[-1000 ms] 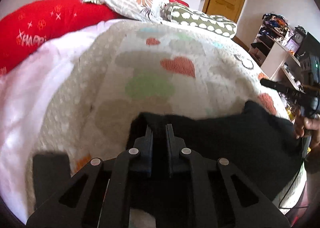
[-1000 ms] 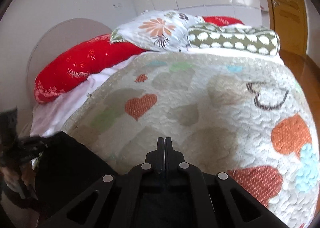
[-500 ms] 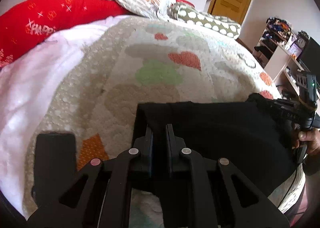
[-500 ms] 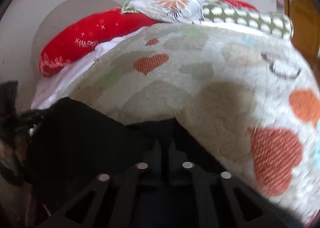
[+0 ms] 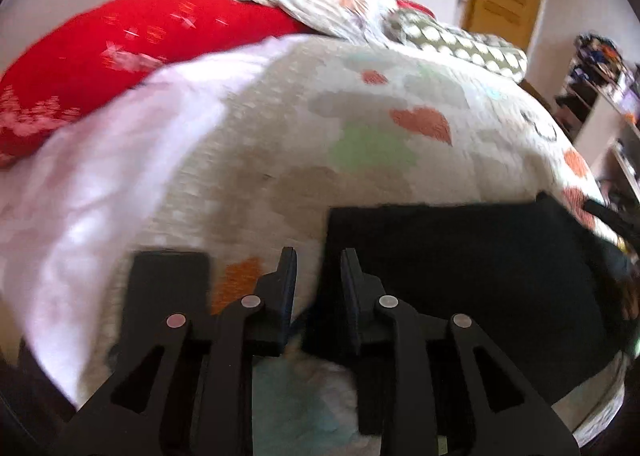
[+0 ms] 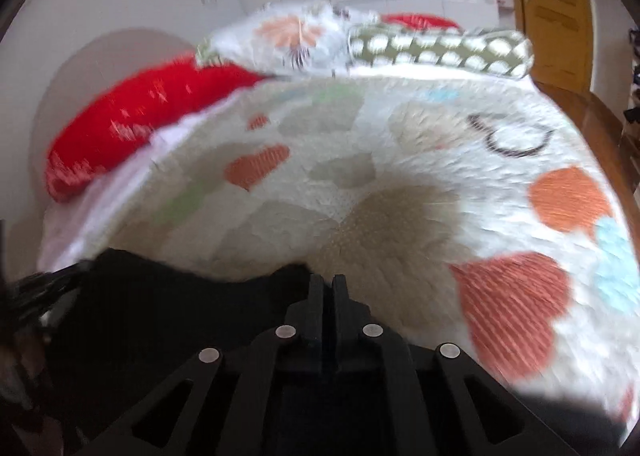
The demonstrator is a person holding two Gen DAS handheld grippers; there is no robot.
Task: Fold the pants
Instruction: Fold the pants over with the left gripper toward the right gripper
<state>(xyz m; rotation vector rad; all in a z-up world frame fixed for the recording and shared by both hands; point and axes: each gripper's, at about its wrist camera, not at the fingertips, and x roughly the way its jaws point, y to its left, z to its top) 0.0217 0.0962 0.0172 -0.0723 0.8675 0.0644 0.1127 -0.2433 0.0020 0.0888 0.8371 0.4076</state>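
Quilted bed (image 5: 400, 160) bears one black pants (image 5: 460, 276), four pillows.

Nothing here reads clearly. White lettering runs along the red pillow (image 6: 132, 124), but it is smeared by blur beyond making out.
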